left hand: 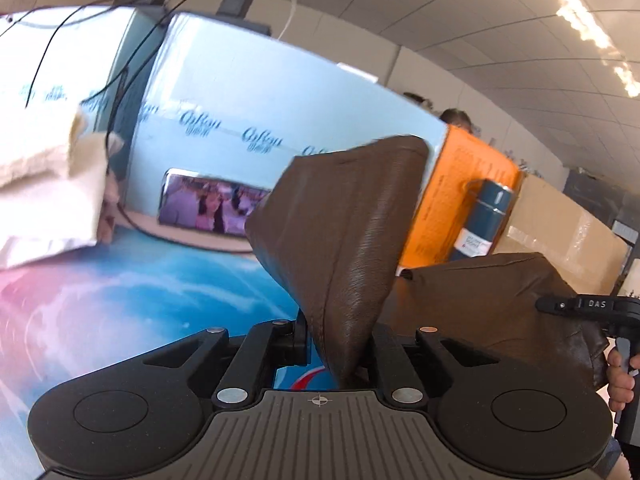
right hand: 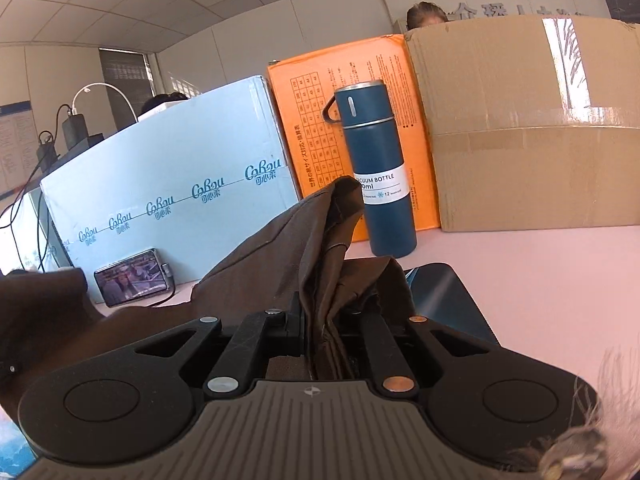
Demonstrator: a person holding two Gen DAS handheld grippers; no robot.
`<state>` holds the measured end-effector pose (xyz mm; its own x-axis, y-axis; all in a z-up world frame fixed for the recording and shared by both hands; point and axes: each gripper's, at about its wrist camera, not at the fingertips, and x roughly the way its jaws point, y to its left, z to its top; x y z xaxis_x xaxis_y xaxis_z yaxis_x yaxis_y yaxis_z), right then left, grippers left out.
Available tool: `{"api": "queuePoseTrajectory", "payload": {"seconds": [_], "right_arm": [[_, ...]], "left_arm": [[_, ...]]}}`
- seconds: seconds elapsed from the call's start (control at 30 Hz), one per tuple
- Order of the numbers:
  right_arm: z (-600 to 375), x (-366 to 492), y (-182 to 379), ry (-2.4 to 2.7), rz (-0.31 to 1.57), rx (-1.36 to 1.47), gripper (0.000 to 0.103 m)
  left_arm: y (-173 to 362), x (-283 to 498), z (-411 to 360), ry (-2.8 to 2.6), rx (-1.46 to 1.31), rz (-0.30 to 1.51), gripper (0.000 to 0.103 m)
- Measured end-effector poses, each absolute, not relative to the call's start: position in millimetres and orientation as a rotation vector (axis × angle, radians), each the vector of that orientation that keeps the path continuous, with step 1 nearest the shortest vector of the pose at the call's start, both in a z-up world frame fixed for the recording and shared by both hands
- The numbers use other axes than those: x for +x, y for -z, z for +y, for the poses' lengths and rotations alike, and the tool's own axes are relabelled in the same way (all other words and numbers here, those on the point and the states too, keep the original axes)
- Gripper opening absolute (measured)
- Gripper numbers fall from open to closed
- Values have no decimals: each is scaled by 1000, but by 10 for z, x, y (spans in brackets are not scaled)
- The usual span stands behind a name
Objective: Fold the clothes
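1. A fold of the brown garment (left hand: pixel 344 240) is pinched between the fingers of the left gripper (left hand: pixel 340 348), which are pressed together on it; the cloth rises from the jaws toward 12 o'clock.
2. In the right wrist view, bunched layers of the same brown garment (right hand: pixel 288 248) are clamped by the right gripper (right hand: pixel 324 340), its fingers closed onto the fabric.
3. The right gripper's handle is seen at 4 o'clock in the left wrist view, with the garment draped beside it.
4. A blue vacuum bottle (right hand: pixel 378 168) stands upright at 12 o'clock, before an orange box (right hand: pixel 312 128).
5. A light blue box (right hand: pixel 172 176) is seen at 10 o'clock, and a phone (right hand: pixel 132 283) is propped against it.
6. A cardboard box (right hand: pixel 520 128) is placed at 2 o'clock.
7. A pale folded cloth (left hand: pixel 48 184) is seen at 9 o'clock in the left wrist view.
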<state>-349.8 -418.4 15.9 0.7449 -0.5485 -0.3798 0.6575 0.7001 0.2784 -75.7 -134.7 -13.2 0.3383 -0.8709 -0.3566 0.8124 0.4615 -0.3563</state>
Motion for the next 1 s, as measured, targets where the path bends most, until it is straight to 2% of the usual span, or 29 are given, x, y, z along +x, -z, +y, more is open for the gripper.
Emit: {"api": "queuePoseTrajectory", "payload": {"seconds": [0.17,0.2,0.23,0.27,0.33,0.4,0.43,0.47,0.5,0.57,0.63,0.7,0.87,1.0], "right_arm": [[-4400,-3381,-7,705,317,417,7],[-4435,-3369,9,711,323,424,7],[-4468,-3357,28,720,329,422,7],[-4498,-3354,52,726,337,418,7],[-4581,-3369,102,718,368,429,9],[-4667,-3417,157,676,410,490,20],[-4704,-3455,180,643,423,529,31],[-4729,-3494,192,602,428,561,44],[-4738,-3530,190,569,421,575,50],[-4722,-3561,149,556,396,556,70],[-4745,-3551,106,586,389,526,75],[-4811,-3539,86,605,383,520,77],[-4993,-3564,49,681,345,501,80],[-5143,-3587,36,676,310,505,86]], "left_arm": [[257,-440,-1394,1018,-108,683,25],[258,-402,-1398,991,-92,685,35],[265,-362,-1388,963,-74,692,51],[267,-335,-1366,942,-60,703,59],[261,-299,-1248,887,-32,684,65],[234,-263,-1135,825,2,656,74],[209,-244,-1083,809,14,634,79],[175,-216,-1051,809,24,608,81],[138,-198,-1045,815,38,585,82],[35,-167,-1113,844,71,538,85],[-52,-133,-1230,905,96,495,92],[-88,-67,-1383,981,120,488,94],[-40,170,-1913,1046,199,570,94],[138,321,-2163,1093,174,697,94]]}}
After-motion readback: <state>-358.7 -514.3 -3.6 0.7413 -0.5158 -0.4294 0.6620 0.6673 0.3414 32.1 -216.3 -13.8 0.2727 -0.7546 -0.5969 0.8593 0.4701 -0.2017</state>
